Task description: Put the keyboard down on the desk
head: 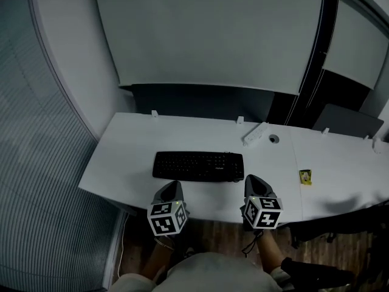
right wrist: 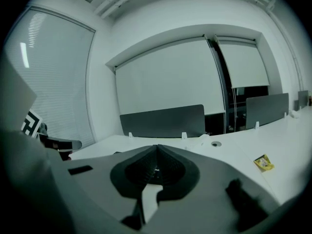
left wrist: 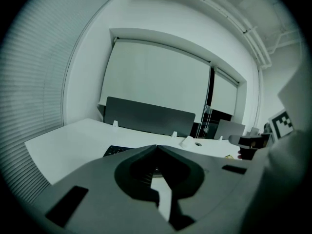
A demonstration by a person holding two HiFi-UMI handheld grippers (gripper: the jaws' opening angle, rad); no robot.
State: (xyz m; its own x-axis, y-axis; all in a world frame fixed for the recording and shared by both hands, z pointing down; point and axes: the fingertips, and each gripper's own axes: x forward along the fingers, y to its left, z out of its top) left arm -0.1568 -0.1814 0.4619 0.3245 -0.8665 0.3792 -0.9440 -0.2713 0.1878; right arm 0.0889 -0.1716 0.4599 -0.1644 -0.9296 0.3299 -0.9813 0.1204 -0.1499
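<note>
Left gripper (head: 173, 185), right gripper (head: 252, 179), white desk (head: 121, 157) (keyboard (head: 197, 165) flat), drawn blind (head: 206, 35)

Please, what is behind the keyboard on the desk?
Behind the keyboard is white desk, then a white power strip and a round cable hole to the right. Only the desk surface beneath the keyboard is hidden.

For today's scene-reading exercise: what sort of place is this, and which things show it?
Probably an office: a long white desk bearing a black keyboard, a grey divider panel behind it, and a lowered roller blind.
</note>
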